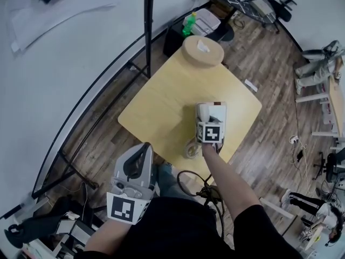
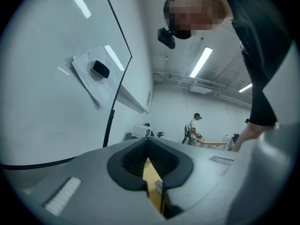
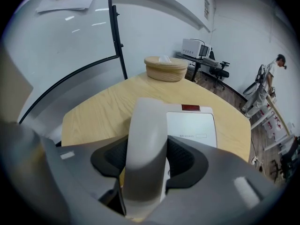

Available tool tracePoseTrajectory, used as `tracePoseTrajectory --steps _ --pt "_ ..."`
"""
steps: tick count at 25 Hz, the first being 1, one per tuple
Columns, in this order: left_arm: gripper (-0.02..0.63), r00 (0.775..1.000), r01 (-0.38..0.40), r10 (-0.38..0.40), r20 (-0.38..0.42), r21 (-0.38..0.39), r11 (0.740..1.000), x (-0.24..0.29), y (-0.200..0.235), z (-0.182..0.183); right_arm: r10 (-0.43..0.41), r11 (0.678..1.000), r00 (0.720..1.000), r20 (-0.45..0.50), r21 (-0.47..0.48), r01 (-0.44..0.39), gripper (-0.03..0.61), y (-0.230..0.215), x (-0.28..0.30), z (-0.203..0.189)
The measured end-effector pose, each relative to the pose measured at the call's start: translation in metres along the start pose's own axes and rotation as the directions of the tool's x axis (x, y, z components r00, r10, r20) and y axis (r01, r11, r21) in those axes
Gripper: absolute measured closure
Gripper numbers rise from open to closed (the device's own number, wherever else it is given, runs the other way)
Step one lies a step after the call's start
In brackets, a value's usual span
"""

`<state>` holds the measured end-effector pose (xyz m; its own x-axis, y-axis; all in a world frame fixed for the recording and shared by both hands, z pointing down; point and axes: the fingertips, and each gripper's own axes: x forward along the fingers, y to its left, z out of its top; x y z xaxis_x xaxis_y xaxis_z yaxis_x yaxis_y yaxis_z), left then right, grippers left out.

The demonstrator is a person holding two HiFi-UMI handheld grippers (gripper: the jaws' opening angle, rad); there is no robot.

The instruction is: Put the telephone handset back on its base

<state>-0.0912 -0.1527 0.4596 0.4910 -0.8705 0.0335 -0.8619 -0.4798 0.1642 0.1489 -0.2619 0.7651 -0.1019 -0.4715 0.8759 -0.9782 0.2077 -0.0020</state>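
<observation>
A white telephone base (image 3: 191, 125) with a small red window lies on the light wooden table (image 1: 161, 101). Its pale handset (image 3: 147, 139) is upright between the jaws of my right gripper (image 3: 146, 168), which is shut on it, over the base's left side. In the head view, the right gripper (image 1: 211, 113) covers most of the base (image 1: 219, 105), and the coiled cord (image 1: 191, 149) hangs off the near table edge. My left gripper (image 1: 143, 150) is held low beside the body, off the table. Its jaws (image 2: 152, 172) are shut on nothing.
A round wooden tissue box (image 1: 202, 50) stands at the table's far corner. A whiteboard with a black pole (image 1: 148, 31) runs along the left. Cables (image 1: 202, 186) lie on the floor by the near table edge. Desks and people are far off at the right.
</observation>
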Motion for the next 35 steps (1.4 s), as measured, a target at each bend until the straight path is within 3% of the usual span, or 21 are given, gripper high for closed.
tracePoseTrajectory --steps 7,12,22,25,30,33,35 --pt "0.614 1.000 0.019 -0.019 -0.008 -0.002 1.000 0.003 -0.002 0.000 0.000 0.999 1.000 0.002 -0.035 0.000 0.334 0.001 0.000 0.003" --pt "0.614 1.000 0.017 -0.017 -0.005 -0.005 1.000 0.004 -0.002 0.000 0.003 0.997 0.998 0.057 -0.078 0.001 0.321 0.005 -0.009 0.015" --pt "0.614 1.000 0.029 -0.029 0.003 -0.013 1.000 0.004 -0.001 0.004 0.032 0.998 0.997 0.068 -0.058 -0.028 0.321 0.007 -0.023 0.015" --pt "0.614 0.999 0.020 -0.019 0.038 -0.019 1.000 0.006 0.001 0.010 0.036 0.998 0.997 0.075 -0.048 -0.032 0.321 0.005 -0.027 0.017" --pt "0.614 0.997 0.013 -0.012 0.071 -0.013 1.000 0.010 0.001 0.021 0.071 0.997 0.981 0.178 -0.050 -0.063 0.322 0.010 -0.064 0.037" --pt "0.614 0.996 0.014 -0.013 0.089 -0.006 1.000 0.008 0.003 0.033 0.117 0.992 0.952 0.281 -0.085 -0.097 0.337 0.024 -0.114 0.055" --pt "0.614 0.994 0.020 -0.020 0.106 0.001 1.000 0.010 0.002 0.043 0.134 0.988 0.923 0.361 -0.119 -0.097 0.392 0.032 -0.153 0.069"
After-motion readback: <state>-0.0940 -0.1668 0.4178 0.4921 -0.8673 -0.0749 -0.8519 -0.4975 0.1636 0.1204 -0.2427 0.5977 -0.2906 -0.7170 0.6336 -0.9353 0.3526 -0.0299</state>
